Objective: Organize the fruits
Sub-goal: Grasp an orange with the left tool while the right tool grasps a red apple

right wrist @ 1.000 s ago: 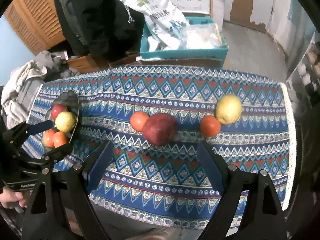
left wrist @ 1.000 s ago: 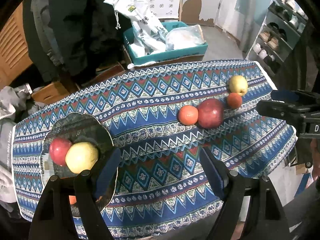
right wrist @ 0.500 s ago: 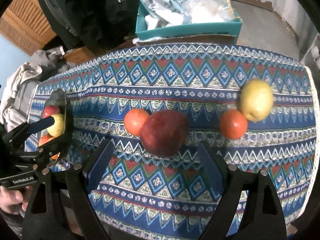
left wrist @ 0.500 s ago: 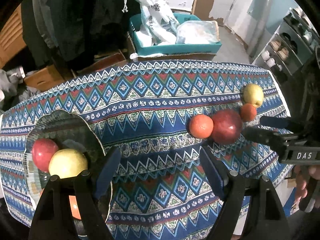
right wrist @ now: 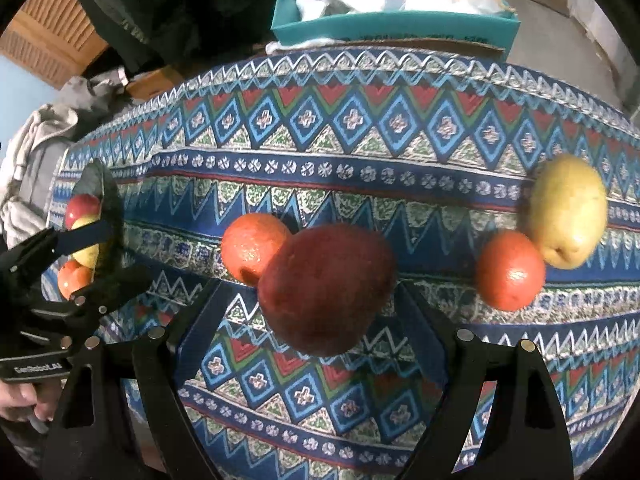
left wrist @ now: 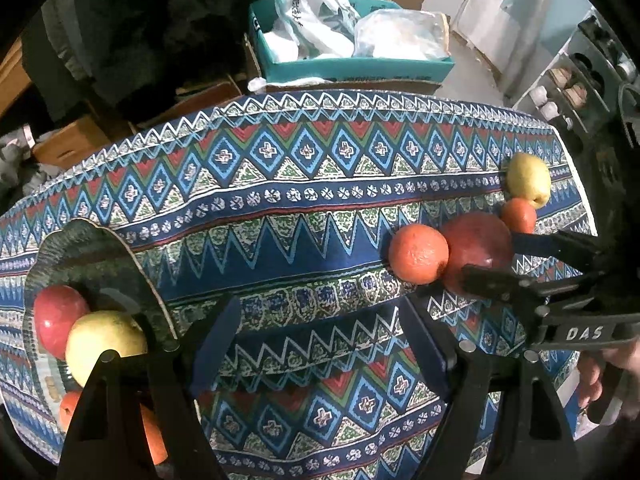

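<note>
On the patterned cloth lie a big dark red fruit (right wrist: 328, 288), an orange (right wrist: 252, 252) touching its left side, a second orange (right wrist: 510, 268) and a yellow fruit (right wrist: 568, 212) to the right. My right gripper (right wrist: 312, 320) is open, its fingers either side of the red fruit (left wrist: 476, 252) without pressing it; the left wrist view shows that gripper (left wrist: 516, 260) straddling it. My left gripper (left wrist: 318, 336) is open and empty, just right of the dark plate (left wrist: 80, 236), which holds a red apple (left wrist: 56, 320), a yellow apple (left wrist: 104, 340) and oranges (left wrist: 70, 404).
The table's far edge meets a teal box (left wrist: 352, 64) of bags and dark clothing (left wrist: 120, 20). Shelves (left wrist: 568, 88) stand at the right. A hand (left wrist: 600, 376) holds the right gripper's handle. Bare cloth (left wrist: 280, 220) spans the table's middle.
Both grippers have come down closer to the table. The right one has sunk over the red fruit, which now sits between its fingers. The left one has lowered beside the plate.
</note>
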